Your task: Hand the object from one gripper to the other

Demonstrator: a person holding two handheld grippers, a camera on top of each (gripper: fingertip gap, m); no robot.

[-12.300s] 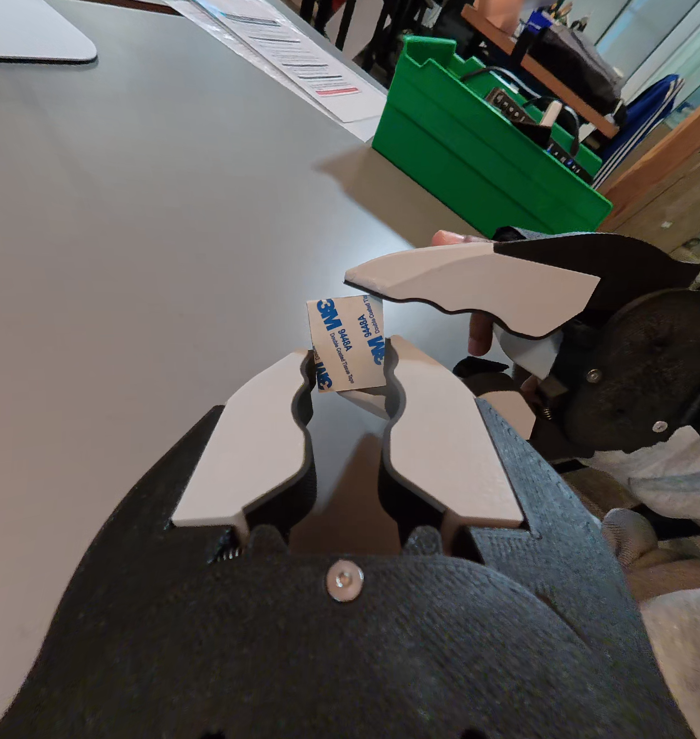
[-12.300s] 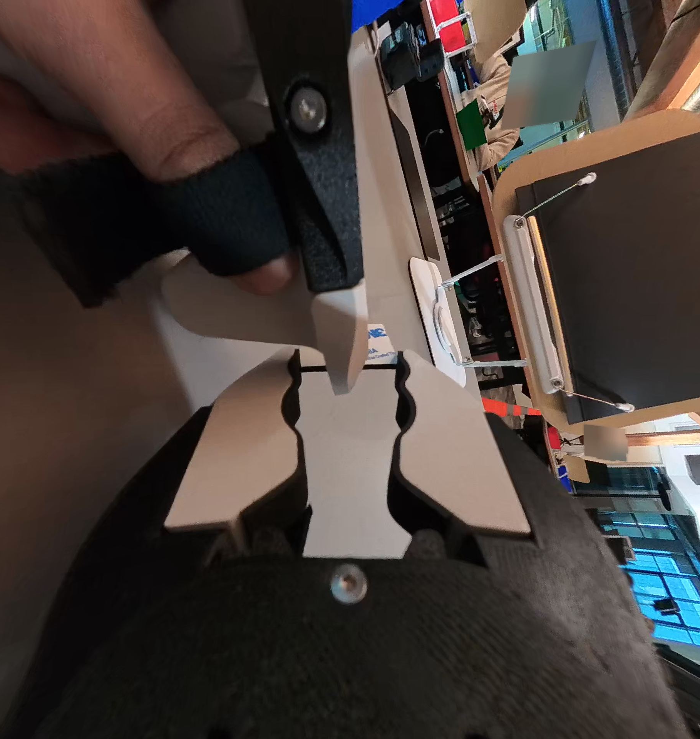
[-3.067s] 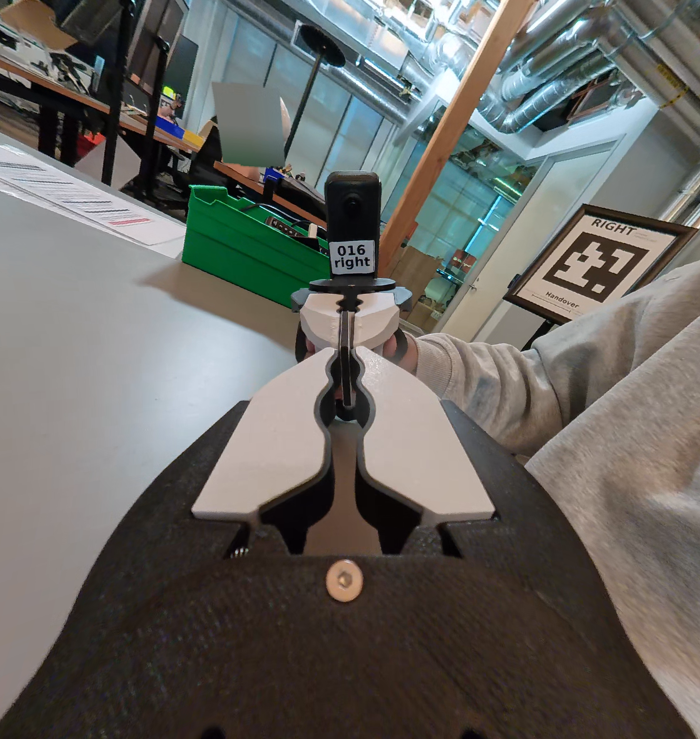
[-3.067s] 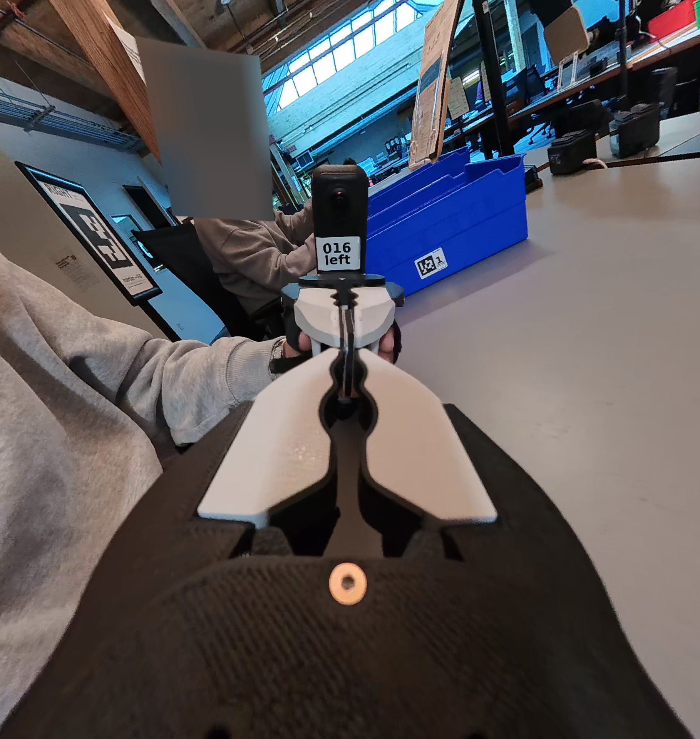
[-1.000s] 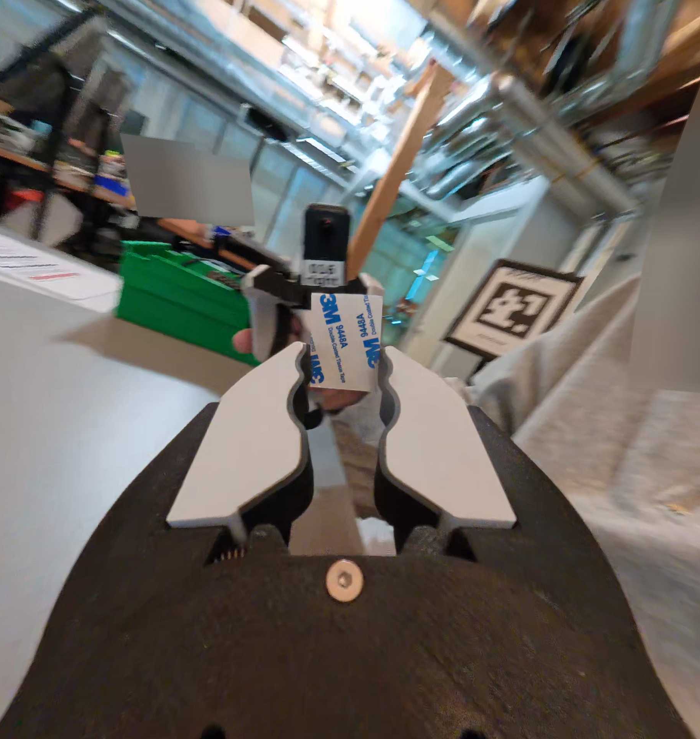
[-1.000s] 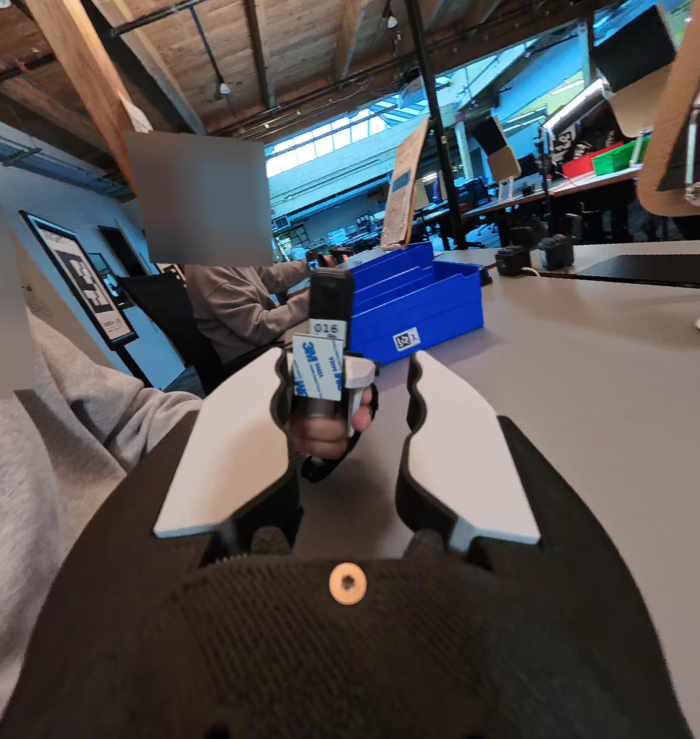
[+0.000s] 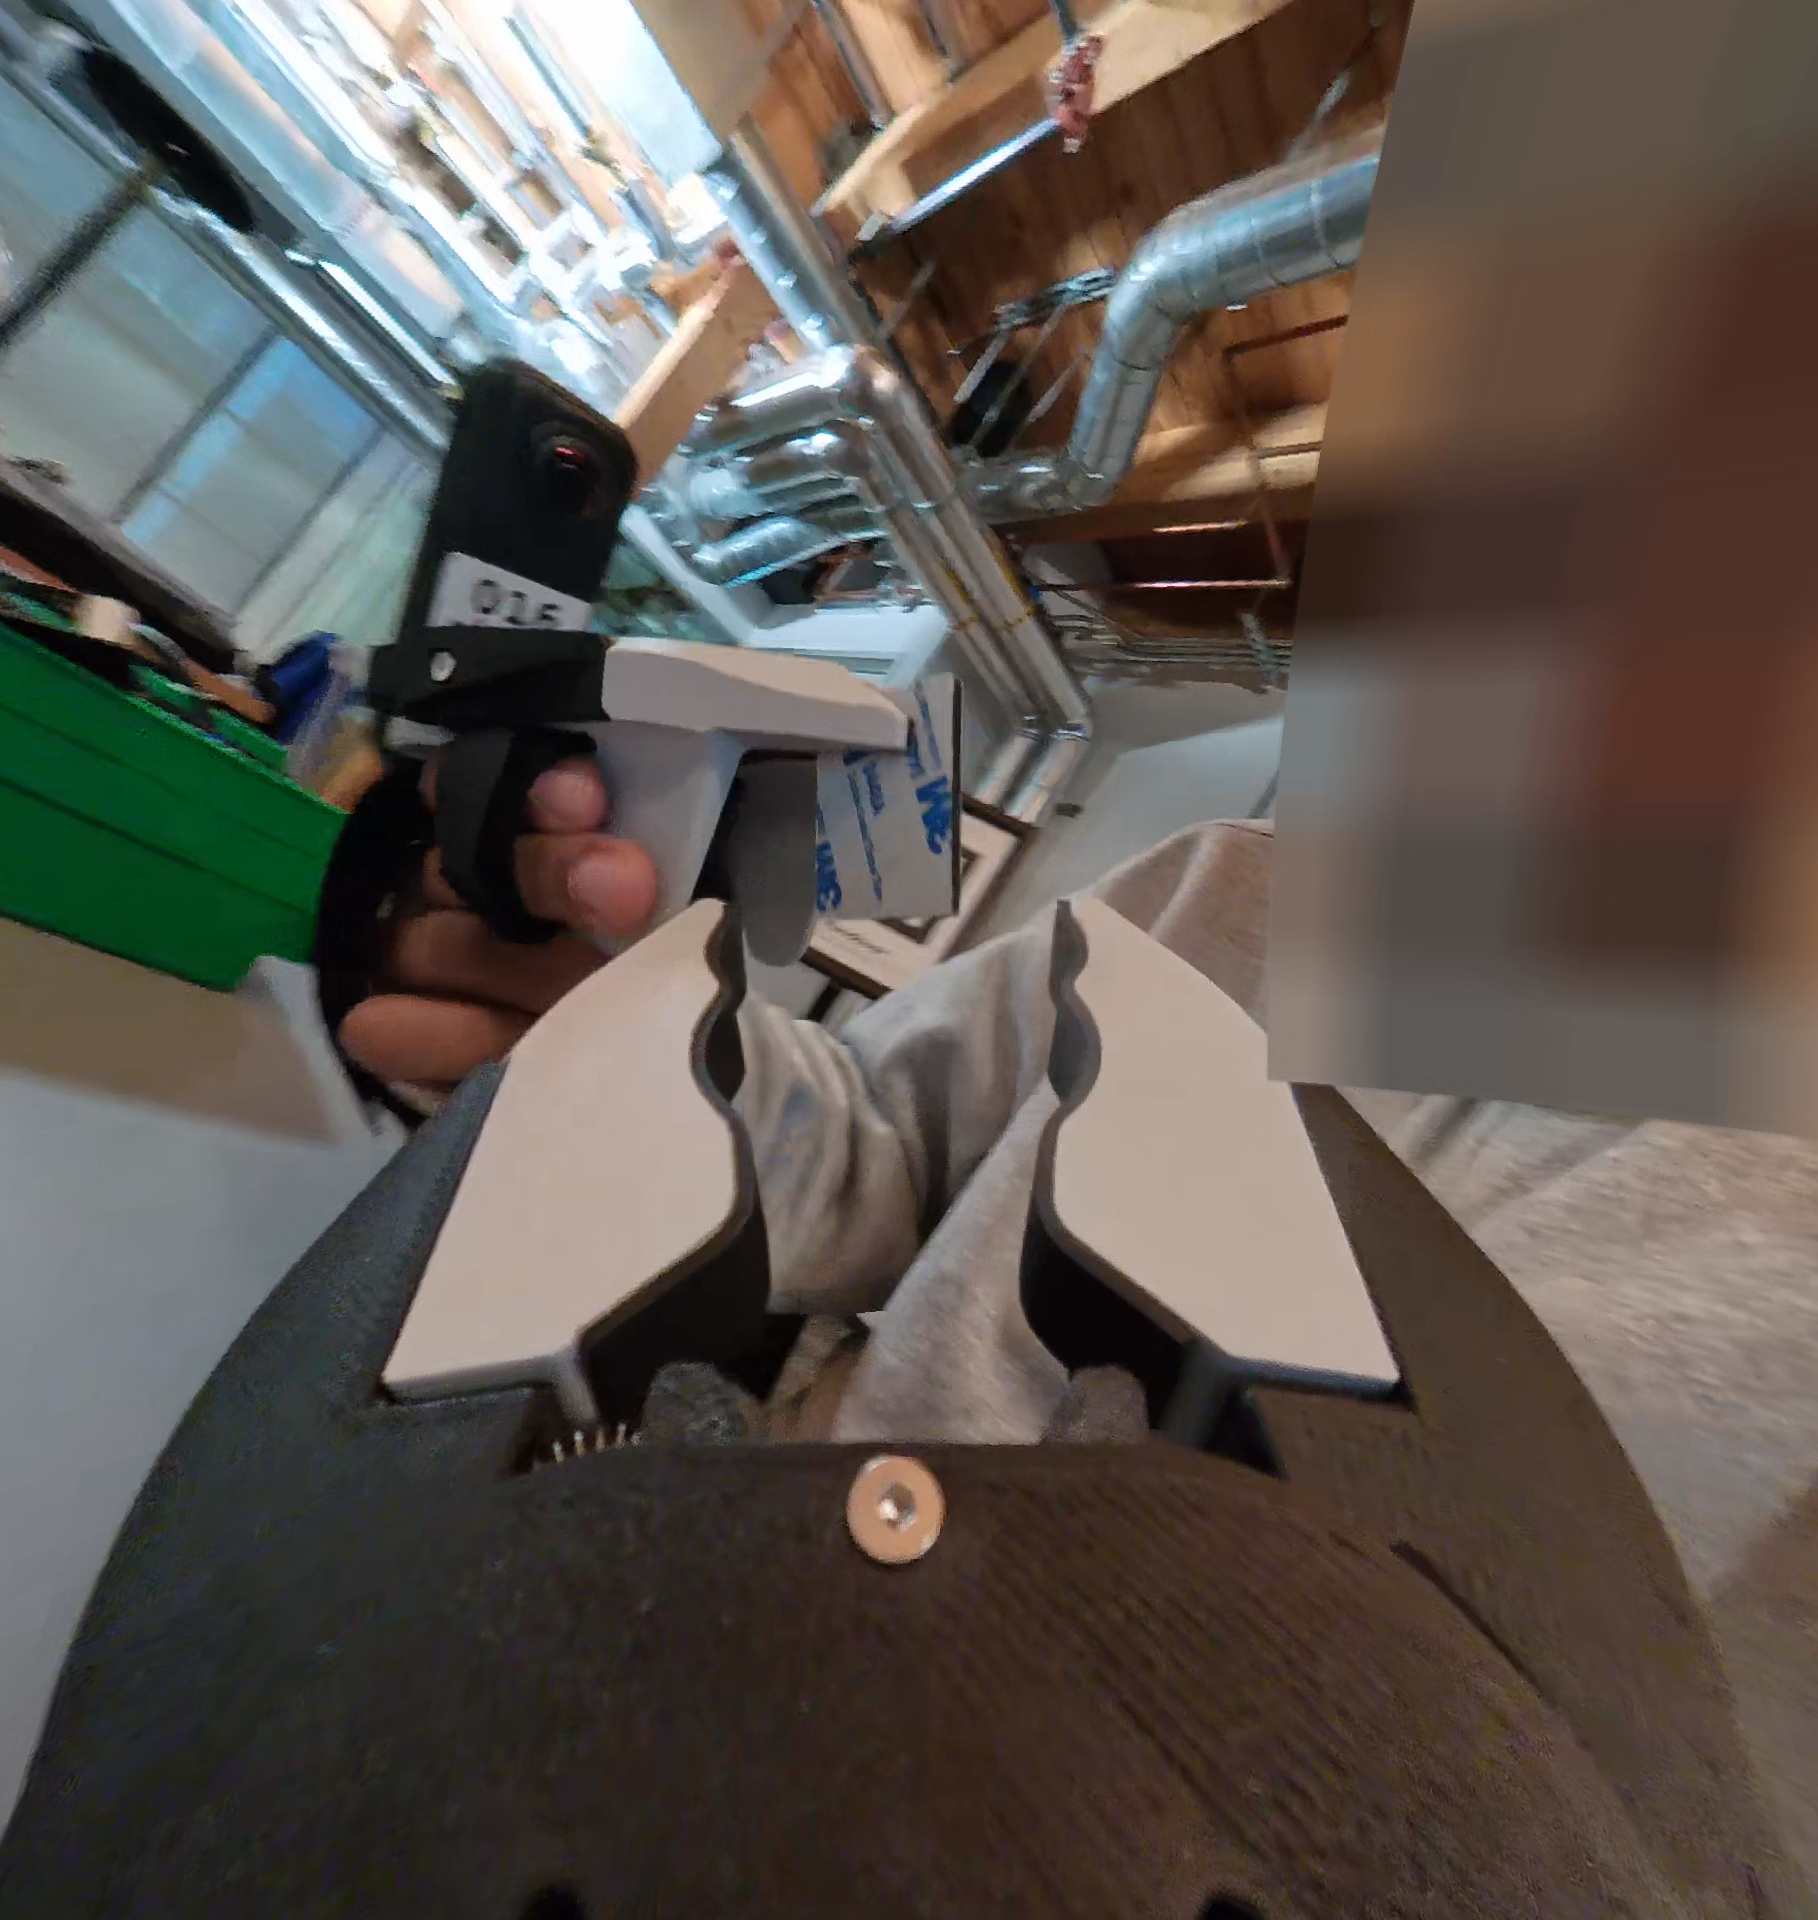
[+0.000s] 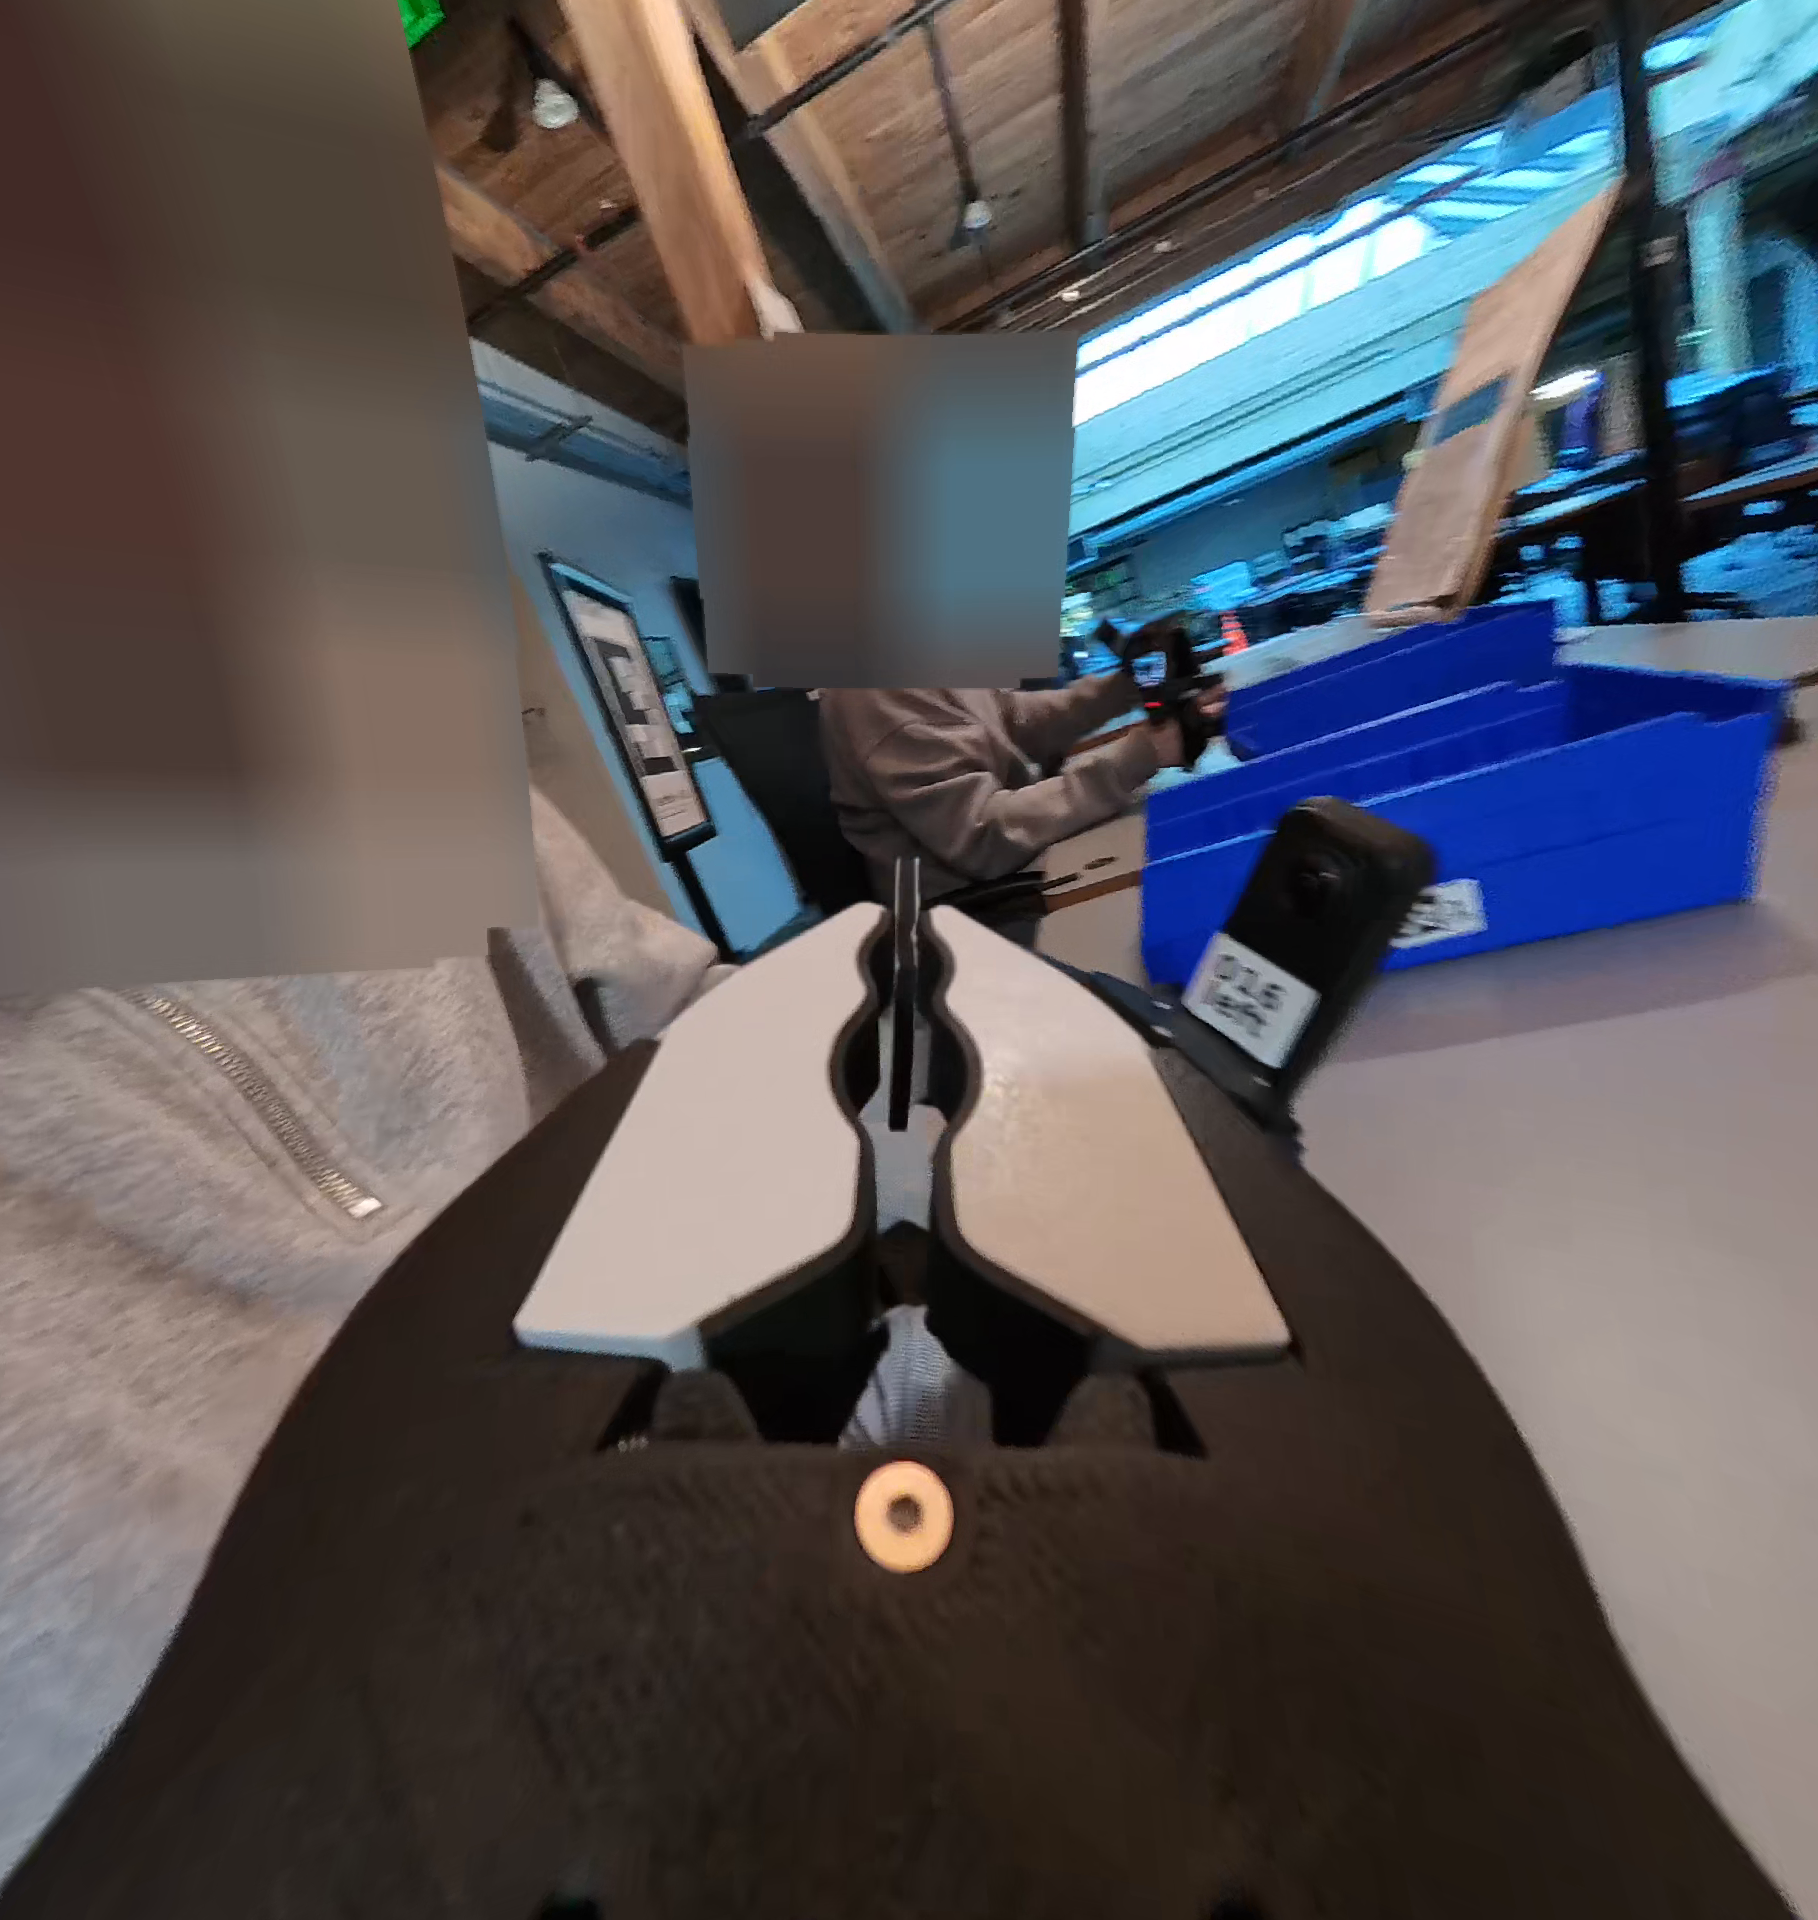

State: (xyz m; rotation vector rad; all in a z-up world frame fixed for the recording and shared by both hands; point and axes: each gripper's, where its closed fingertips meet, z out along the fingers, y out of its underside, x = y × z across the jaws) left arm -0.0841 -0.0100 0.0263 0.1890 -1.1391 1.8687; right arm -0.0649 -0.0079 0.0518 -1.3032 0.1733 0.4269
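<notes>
The object is a thin white adhesive pad with blue print (image 7: 910,800). In the left wrist view my right gripper (image 7: 832,821) comes in from the left, shut on the pad, which hangs just above and beyond my left fingertips. My left gripper (image 7: 889,925) is open and empty, jaws wide apart, not touching the pad. In the right wrist view my right gripper (image 8: 905,920) is shut on the pad (image 8: 903,997), seen edge-on as a thin dark strip between the fingers. The left gripper's black camera housing (image 8: 1310,925) shows low to the right.
A green bin (image 7: 105,790) stands on the grey table at the left. A blue bin (image 8: 1507,810) stands on the table (image 8: 1611,1299) at the right. The holder's grey sleeve (image 7: 884,1122) lies under the left fingers. Another seated person (image 8: 946,790) is behind. My left and right fingertips are right by each other.
A second ago my left gripper held the pad and my right was open. Now the right is shut on the pad and the left has opened and let go of it.
</notes>
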